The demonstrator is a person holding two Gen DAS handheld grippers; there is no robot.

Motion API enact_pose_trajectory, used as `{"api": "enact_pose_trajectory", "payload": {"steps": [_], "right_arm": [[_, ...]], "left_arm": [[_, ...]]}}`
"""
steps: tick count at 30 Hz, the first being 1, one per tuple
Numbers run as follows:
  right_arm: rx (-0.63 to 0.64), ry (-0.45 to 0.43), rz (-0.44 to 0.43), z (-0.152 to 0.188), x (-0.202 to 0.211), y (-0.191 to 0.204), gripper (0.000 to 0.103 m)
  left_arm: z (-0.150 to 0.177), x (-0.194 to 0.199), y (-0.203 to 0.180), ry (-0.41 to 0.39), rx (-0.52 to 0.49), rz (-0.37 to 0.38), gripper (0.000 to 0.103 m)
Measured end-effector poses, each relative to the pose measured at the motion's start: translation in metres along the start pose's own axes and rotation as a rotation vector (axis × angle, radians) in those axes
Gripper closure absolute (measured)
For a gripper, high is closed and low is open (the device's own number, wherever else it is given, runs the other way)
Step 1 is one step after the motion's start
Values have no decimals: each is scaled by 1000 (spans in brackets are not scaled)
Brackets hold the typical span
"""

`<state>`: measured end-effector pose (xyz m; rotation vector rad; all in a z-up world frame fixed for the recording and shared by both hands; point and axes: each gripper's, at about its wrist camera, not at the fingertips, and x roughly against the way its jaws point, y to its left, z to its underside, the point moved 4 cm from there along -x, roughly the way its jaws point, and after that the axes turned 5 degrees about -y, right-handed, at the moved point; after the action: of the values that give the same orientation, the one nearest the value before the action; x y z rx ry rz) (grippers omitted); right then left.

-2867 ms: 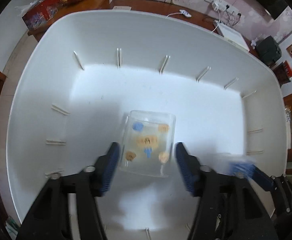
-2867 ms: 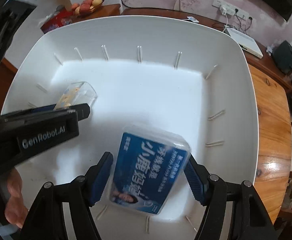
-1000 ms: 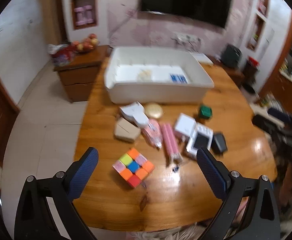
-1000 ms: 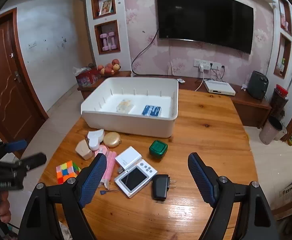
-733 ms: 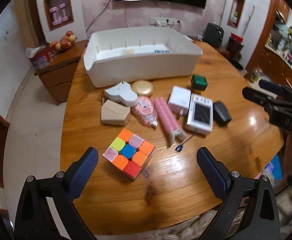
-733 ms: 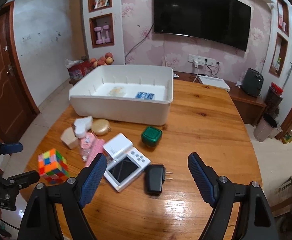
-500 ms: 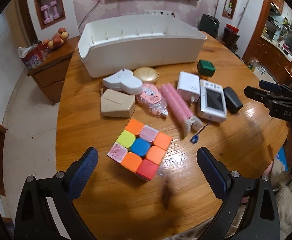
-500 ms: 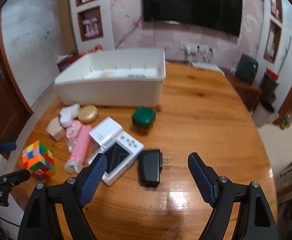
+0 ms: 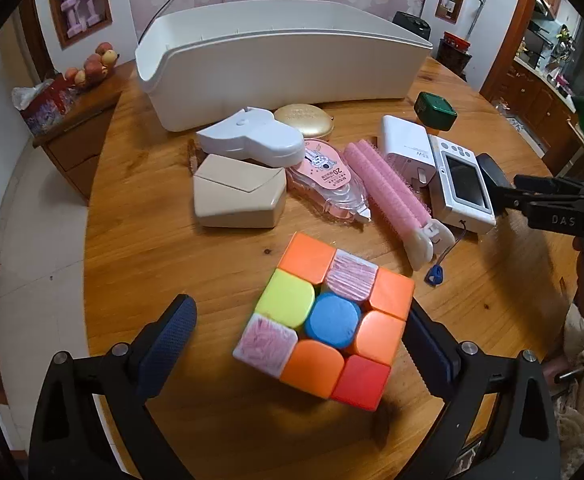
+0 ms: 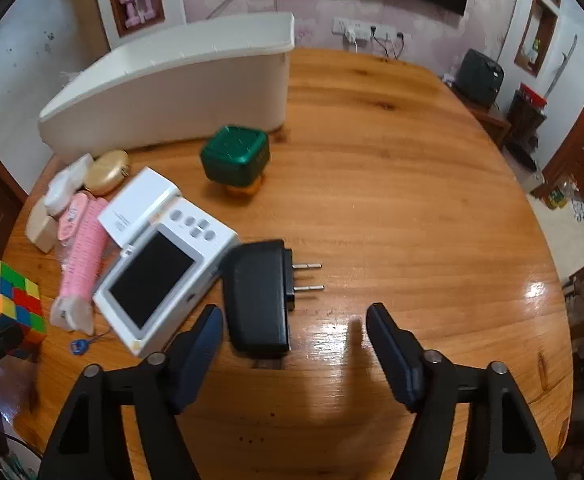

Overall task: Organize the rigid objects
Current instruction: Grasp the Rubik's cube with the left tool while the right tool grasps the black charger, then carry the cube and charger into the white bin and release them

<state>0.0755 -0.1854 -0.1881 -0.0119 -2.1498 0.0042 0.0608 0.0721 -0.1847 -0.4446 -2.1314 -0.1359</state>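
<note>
Straddling cube (image 9: pixel 324 328), left tongs (image 9: pixel 296 344) wide, right pad seemingly touching

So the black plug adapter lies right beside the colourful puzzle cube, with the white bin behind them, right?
Not quite. In the right wrist view the black plug adapter lies beside the white screen device; the puzzle cube sits far off at the table's left edge. The white bin does stand behind them.

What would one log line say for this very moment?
left gripper: open around puzzle cube | right gripper: closing, black plug adapter between jaws, not gripped | white bin: behind
</note>
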Motion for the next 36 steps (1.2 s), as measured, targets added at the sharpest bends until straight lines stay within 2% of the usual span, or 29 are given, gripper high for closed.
{"api": "enact_pose_trajectory", "payload": {"steps": [4, 6, 7, 8, 9, 10, 11, 17, 24, 31, 36], "right_arm": [[-13, 22, -10, 3, -5, -1, 37], [-9, 16, -5, 3, -5, 0, 39], [-8, 12, -4, 3, -4, 1, 44], [-7, 3, -6, 3, -4, 2, 48], [-5, -3, -10, 2, -4, 2, 59], [-3, -9, -16, 2, -3, 2, 69], [0, -14, -19, 1, -2, 3, 70], [-29, -49, -67, -1, 2, 1, 71], [23, -202, -81, -12, 36, 12, 71], [53, -256, -107, -19, 55, 17, 71], [76, -297, -142, -32, 79, 22, 71]], "left_arm": [[1, -4, 0, 6, 0, 13, 6], [2, -6, 0, 10, 3, 25, 14], [2, -7, -2, 15, 5, 31, 18], [2, -8, -4, 21, 4, 33, 28], [3, -9, -5, 22, -1, 29, 35], [2, -8, -8, 14, -12, 8, 35], [2, -7, -9, 11, -14, -3, 35], [3, -4, -16, 11, 3, -59, 36], [-5, 5, -23, 8, 74, -47, 36], [-28, 32, -26, -28, 146, -22, 36], [-60, 61, -31, -69, 146, -49, 36]]}}
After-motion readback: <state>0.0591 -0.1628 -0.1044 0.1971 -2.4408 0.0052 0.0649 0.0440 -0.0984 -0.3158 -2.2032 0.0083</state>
